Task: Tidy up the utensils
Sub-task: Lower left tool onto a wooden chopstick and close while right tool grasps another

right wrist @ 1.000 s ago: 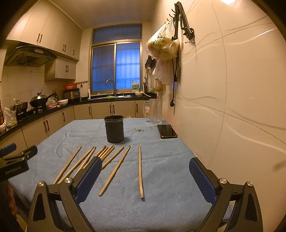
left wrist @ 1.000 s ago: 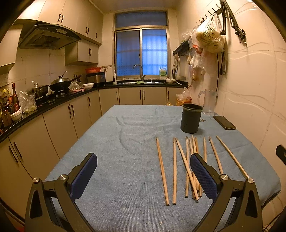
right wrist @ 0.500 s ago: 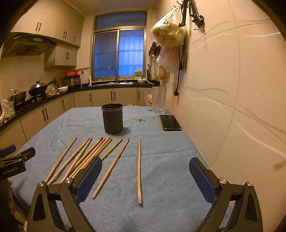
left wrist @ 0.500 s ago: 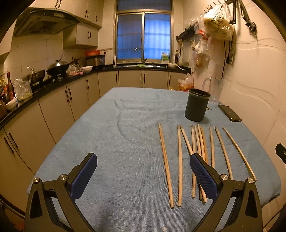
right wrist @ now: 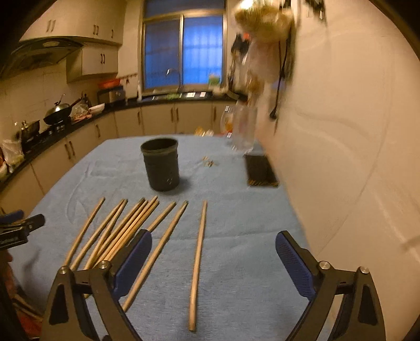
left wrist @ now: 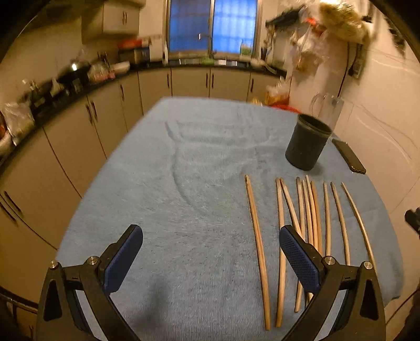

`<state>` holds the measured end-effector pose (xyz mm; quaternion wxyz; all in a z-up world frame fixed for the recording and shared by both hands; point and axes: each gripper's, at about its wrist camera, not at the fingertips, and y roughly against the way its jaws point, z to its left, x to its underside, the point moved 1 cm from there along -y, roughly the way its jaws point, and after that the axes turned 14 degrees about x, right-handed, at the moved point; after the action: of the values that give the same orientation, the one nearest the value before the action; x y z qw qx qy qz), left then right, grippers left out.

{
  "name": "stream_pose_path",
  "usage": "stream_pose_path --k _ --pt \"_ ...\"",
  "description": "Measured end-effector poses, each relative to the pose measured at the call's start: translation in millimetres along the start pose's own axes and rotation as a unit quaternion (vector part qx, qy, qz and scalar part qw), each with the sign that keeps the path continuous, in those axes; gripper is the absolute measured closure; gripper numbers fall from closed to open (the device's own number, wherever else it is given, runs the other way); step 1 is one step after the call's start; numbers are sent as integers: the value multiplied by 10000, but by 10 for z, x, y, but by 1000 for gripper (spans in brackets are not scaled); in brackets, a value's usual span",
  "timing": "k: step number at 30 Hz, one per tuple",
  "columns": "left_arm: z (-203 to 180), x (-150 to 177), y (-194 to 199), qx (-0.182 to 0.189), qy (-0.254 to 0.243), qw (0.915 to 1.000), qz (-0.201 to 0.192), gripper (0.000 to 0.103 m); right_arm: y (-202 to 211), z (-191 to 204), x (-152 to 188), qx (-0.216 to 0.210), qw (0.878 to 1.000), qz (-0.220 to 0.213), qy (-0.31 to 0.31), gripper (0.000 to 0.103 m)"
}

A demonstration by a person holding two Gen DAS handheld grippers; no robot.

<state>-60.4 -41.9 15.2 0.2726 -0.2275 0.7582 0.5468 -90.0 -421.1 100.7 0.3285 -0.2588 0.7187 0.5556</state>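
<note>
Chopsticks (right wrist: pixel 123 233): about ten wooden sticks lie side by side on the blue cloth (left wrist: pixel 199 199) covering the bench, near its front edge; one stick (right wrist: pixel 198 262) lies apart to the right of the rest.
Holder (right wrist: pixel 160 164): a dark round cup, upright and apparently empty, just beyond the far tips of the chopsticks.
Around: a black phone (right wrist: pixel 260 170) lies flat by the wall, a clear jug (right wrist: pixel 242 131) stands behind it, and a few small bits (right wrist: pixel 210 162) lie between holder and phone. Nothing lies between the chopsticks and the holder.
Left hand-held gripper (left wrist: pixel 210 257): jaws wide apart with nothing between them, over bare cloth left of the chopsticks; its right finger covers part of the middle sticks.
Right hand-held gripper (right wrist: pixel 214 259): jaws wide apart but just closing a little; the lone stick lies beneath the gap, ungripped.
Hard to see: hanging bags (right wrist: pixel 262 21) and the far counter are blurred; the number of sticks in the bunch is unclear.
Change: both views now tilt lower and sit closer over the chopsticks than a second ago; the things on the bench lie as before.
</note>
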Motion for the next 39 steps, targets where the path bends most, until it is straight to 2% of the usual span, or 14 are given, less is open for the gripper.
stream_pose_path --k 3,6,11,13,19,23,27,30,35,37,39 --pt "7 -127 -140 220 82 9992 309 0 -279 -50 -96 -487 9968 621 -137 16" --pt "-40 -240 -267 407 87 9975 566 0 -531 -67 -164 -737 9911 1092 -183 24" --pt "-132 -402 -522 571 11 9937 961 0 -823 3 -309 -888 9856 1438 -59 39" --pt "-135 -471 -656 647 56 9911 1164 2 -949 33 -374 -972 9823 1600 -79 49" --pt "-154 -667 -923 776 82 9853 1519 10 -1399 82 -577 -1386 9656 2186 -261 63" --pt "-109 -797 -1078 871 268 9808 1723 14 -1706 184 -624 -1351 9575 2540 -200 66" --pt "-90 -886 -1170 795 284 9804 1779 15 -1873 278 -643 -1192 9567 2651 -130 68" --pt "-50 -927 -1279 786 392 9769 1948 26 -1957 319 -659 -1164 9553 2714 -97 69" --pt "-35 -940 -1443 707 465 9719 2196 38 -2067 352 -683 -992 9549 2798 -40 69" --pt "-60 -922 -1521 707 454 9694 2306 57 -2113 361 -682 -951 9541 2840 3 69" --pt "-77 -900 -1590 709 445 9668 2413 67 -2158 372 -680 -884 9539 2869 54 69"
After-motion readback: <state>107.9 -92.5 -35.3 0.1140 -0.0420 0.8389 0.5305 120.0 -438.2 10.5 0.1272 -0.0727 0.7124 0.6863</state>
